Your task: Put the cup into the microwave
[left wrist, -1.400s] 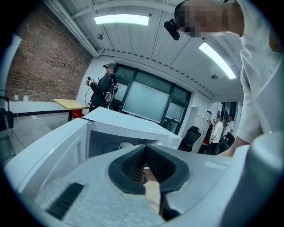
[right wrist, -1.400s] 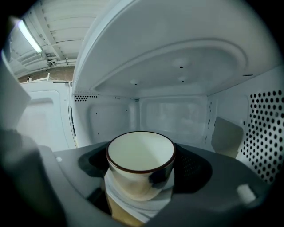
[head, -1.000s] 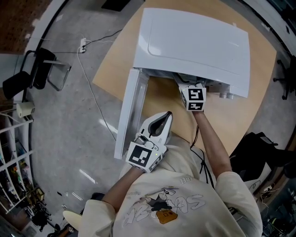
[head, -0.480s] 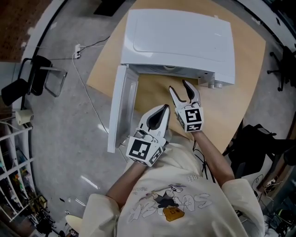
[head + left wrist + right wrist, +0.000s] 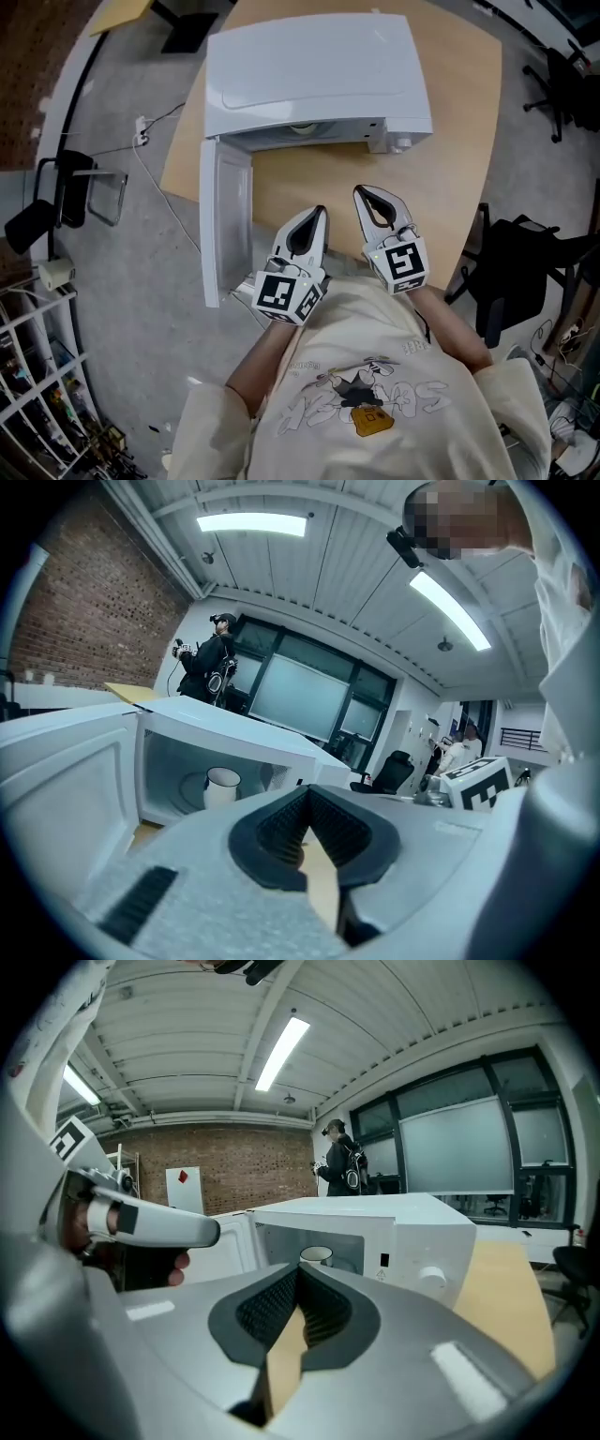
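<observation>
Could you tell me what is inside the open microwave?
A white cup stands upright inside the microwave. Its door is open. In the head view the roof covers the whole cavity.

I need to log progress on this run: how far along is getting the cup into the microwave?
Done: the cup stands inside the microwave. In hand: nothing; the left gripper and right gripper are both shut and empty, over the table short of the microwave. Left: little, it seems; the door is open, so shutting it may be the only step.
</observation>
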Available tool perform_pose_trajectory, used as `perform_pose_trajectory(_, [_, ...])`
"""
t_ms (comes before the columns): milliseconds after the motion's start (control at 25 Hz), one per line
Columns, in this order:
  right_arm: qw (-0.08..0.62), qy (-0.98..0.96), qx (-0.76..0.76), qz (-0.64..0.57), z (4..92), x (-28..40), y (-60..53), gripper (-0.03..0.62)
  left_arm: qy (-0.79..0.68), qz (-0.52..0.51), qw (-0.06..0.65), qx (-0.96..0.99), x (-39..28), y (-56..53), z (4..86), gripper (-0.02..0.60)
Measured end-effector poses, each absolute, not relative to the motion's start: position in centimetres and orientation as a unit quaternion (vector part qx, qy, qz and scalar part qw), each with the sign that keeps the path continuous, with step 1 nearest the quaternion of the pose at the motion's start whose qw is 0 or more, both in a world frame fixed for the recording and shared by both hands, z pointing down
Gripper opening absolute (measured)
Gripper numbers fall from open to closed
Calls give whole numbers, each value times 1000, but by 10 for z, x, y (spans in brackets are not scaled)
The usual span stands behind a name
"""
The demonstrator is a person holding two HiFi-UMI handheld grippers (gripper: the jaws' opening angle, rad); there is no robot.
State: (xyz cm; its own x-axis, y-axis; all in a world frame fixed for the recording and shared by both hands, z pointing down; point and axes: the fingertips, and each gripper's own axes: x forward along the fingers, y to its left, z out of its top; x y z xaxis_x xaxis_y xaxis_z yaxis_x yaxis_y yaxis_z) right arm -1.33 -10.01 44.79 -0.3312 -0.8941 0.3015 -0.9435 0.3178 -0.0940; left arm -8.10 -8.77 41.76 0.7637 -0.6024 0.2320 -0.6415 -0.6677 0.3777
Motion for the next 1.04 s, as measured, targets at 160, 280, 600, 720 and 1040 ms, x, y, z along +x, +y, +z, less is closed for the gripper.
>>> perform_pose_trajectory(160, [101,-815,555,137,449,-16,-77,5,-338,50,222,913,-70,-79,423,5])
perform_pose_trajectory(280, [99,-817,549,143,452,-14,-66,5,-336,49,218,915,-57,-76,425,5])
perform_pose_trajectory(600, [97,-828,534,143,454,-6,-50,5,-345,48,212,913,-43,-63,426,5])
perform_pose_trajectory(720, [98,-830,529,144,456,-3,-49,5,-350,49,208,912,-40,-61,427,5])
perform_pose_trajectory(1040, [101,-831,529,142,456,3,-45,5,-355,50,211,909,-37,-57,427,5])
